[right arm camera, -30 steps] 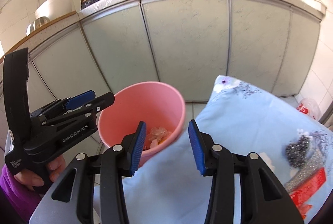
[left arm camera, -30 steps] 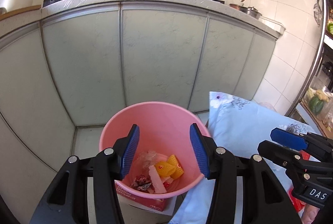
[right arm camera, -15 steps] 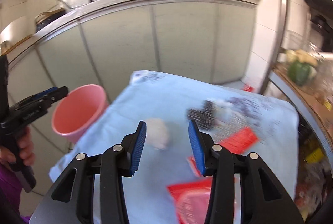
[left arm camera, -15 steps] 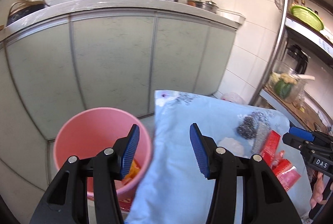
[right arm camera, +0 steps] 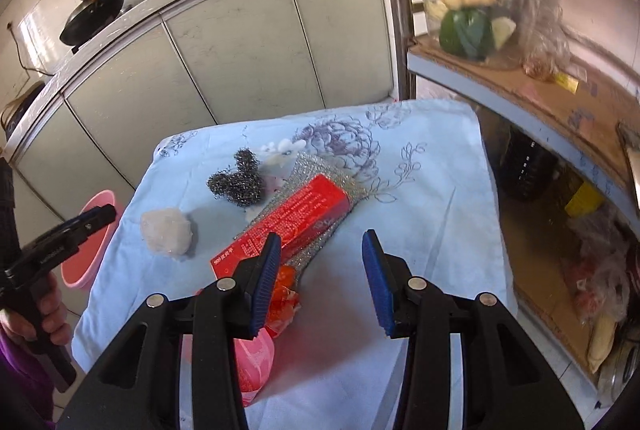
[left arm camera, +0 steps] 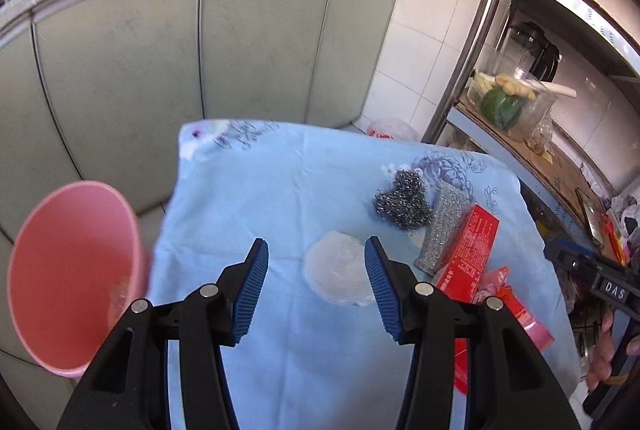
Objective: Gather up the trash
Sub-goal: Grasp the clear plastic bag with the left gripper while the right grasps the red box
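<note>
Between the blue-padded fingers of the left gripper [left arm camera: 316,280], and slightly toward its right finger, lies a crumpled whitish translucent plastic wad [left arm camera: 339,274] on the pale blue floral cloth [left arm camera: 256,190] that covers the table. The left jaws stand apart with nothing clamped; the wad sits ahead of and below the tips, not yet touched as far as the left wrist view shows. Off the left finger's outer side, beyond the cloth edge and lower down, stands the round pink plastic bin [left arm camera: 76,270], mouth up.

The right gripper [right arm camera: 320,268] also stands apart and empty. Just beyond its left finger lies a long red printed carton [right arm camera: 288,226], its long axis running diagonally from that fingertip up and away to the right, resting on a silver mesh scouring pad [right arm camera: 332,174]. A grey steel-wool scourer [right arm camera: 238,180] lies further off to the left of the carton. Beneath the left finger are a crumpled orange-red wrapper [right arm camera: 284,290] and a pink sachet [right arm camera: 252,354].

Judged from this layout, the left gripper is the nearer tool for the wad, needing mainly a straight descent; the right gripper is the nearer for the carton, whose diagonal axis would call for a sideways shift left and probably a wrist roll to close across its short side.
</note>
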Motion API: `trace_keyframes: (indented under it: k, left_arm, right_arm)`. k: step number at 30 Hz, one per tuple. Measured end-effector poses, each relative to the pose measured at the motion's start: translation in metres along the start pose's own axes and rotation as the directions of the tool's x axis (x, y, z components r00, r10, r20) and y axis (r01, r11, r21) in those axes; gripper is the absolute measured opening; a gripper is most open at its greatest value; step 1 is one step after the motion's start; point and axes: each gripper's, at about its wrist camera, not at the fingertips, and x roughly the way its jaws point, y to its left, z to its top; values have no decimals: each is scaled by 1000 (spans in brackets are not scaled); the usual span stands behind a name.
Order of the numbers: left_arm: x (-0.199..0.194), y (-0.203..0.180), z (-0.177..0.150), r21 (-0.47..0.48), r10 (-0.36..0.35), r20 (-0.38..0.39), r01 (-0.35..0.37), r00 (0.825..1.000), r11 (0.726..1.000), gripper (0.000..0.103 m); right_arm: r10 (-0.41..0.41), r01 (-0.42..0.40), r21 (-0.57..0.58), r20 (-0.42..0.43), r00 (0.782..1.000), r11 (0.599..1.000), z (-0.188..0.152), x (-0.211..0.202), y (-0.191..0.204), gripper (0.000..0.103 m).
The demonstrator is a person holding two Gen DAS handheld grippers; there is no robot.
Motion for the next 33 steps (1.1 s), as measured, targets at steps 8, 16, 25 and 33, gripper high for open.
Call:
trace_keyframes:
  k: [8,16,25,33]
  left_arm:
    - [50,-18,1,-30,30,-113,-34,993,999,50]
    - [68,-19,-10,-41,46,-141,-52,989,998,39]
    - [36,-6,-11,-44,15,-66,-18,998,999,22]
    - [11,9,-13,-56,-3,-2,2,1000,998,22]
  right_arm:
    - [29,-28,38,-25,999,999,-2,13,-9,43]
    - [56,-53,49,-64,996,997,0,21,-5,43]
    - [129,-95,197,-169,977,976,14,47,10,55]
    - [56,12,224,-294,954,975,21,81,36,56]
